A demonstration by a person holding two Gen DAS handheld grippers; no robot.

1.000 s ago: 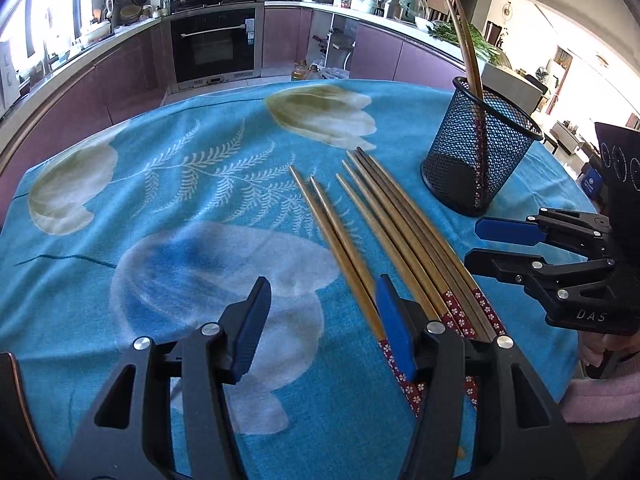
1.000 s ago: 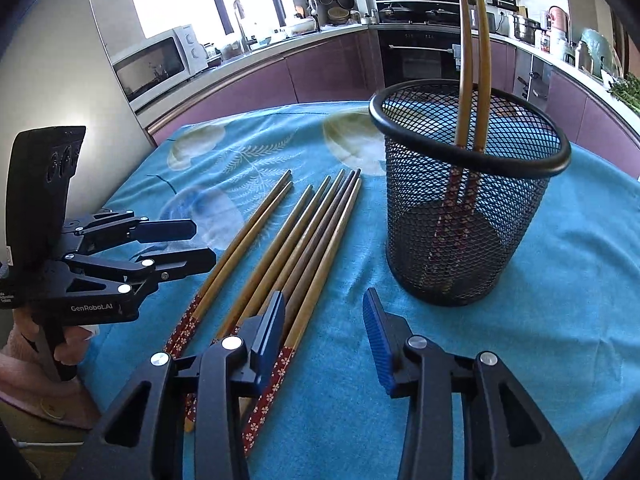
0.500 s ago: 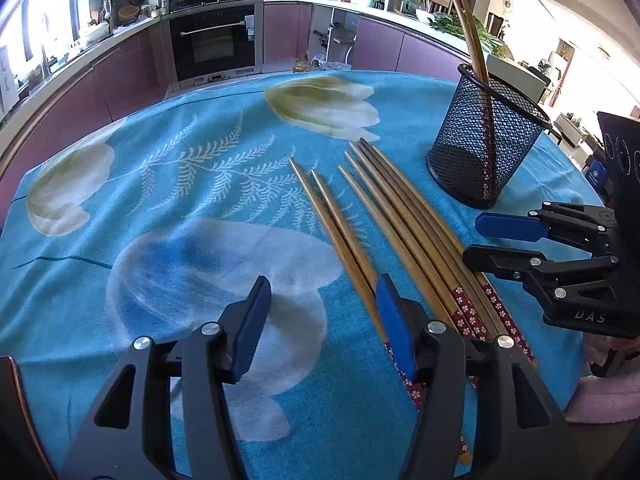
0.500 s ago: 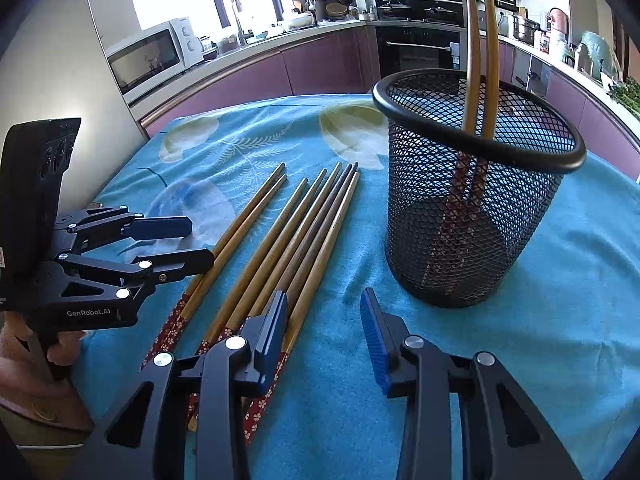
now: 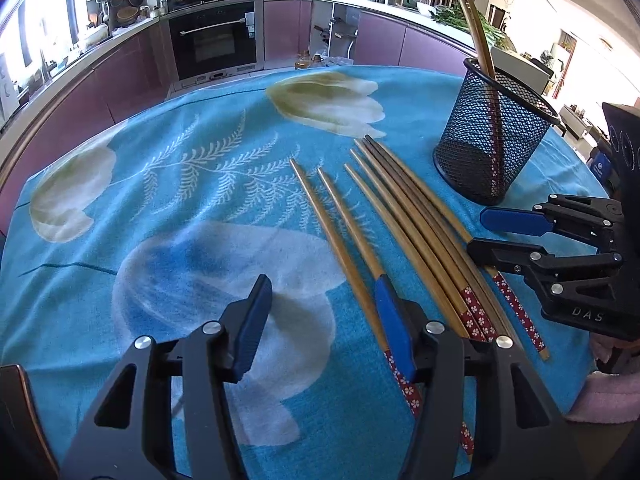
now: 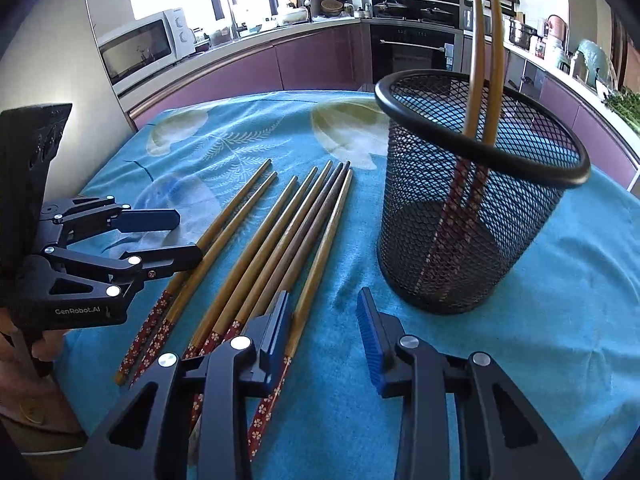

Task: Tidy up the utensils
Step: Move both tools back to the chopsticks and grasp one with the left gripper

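Only our right wrist view shows the microwave; only the left one shows the greens on the far counter. Both our left gripper and right gripper hang spread and empty over the blue floral cloth, the loose chopsticks lying under the inner fingers. Beyond the right gripper's fingertips, the mesh cup holds two upright chopsticks.
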